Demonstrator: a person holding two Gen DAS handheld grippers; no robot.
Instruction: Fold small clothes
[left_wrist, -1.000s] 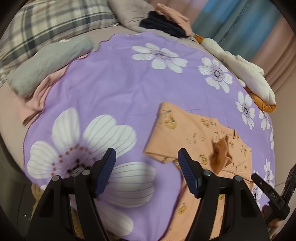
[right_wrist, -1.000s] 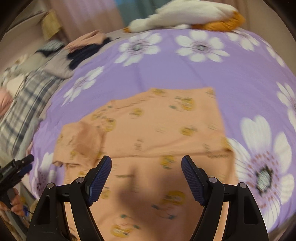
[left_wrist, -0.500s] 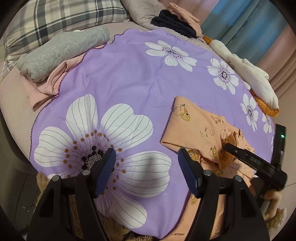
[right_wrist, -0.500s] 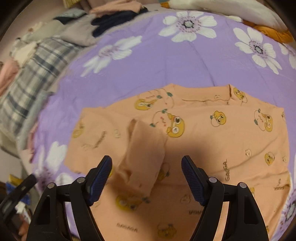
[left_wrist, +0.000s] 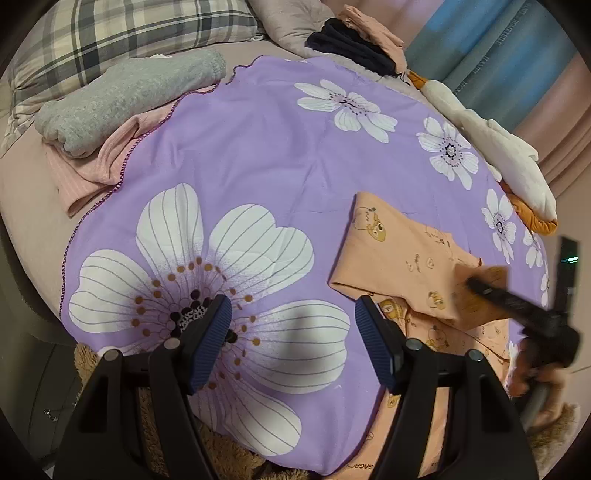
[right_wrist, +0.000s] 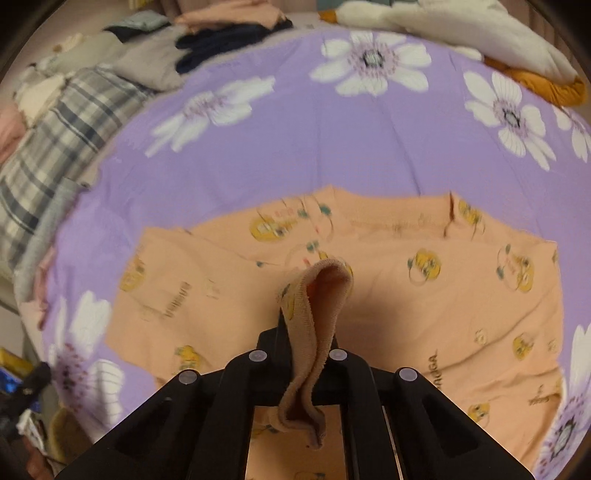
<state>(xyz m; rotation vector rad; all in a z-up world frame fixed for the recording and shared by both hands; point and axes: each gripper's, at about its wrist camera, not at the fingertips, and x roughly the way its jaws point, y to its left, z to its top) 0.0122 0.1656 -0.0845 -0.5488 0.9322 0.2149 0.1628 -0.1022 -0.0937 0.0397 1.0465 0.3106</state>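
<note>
An orange child's top with yellow cartoon prints (right_wrist: 424, 306) lies spread on the purple flowered sheet (right_wrist: 314, 147). In the left wrist view the orange top (left_wrist: 399, 258) sits at the right, partly folded over. My right gripper (right_wrist: 306, 332) has its jaws closing on the top's sleeve cuff (right_wrist: 321, 291), which stands pinched between them and lifted off the cloth. From the left, the right gripper (left_wrist: 517, 306) shows as a dark blurred bar over the top. My left gripper (left_wrist: 291, 343) stands open above a big white flower, left of the top, nothing between its fingers.
A folded grey cloth (left_wrist: 125, 96) on pink cloth (left_wrist: 92, 166) lies at the sheet's left edge. A plaid pillow (left_wrist: 129, 33), dark and peach clothes (left_wrist: 351, 48) and a white plush goose (left_wrist: 509, 158) line the far side. Curtains hang behind.
My right gripper has slid over the orange top and closed on the raised sleeve cuff. The left gripper stays open, having shifted a little over the sheet.
</note>
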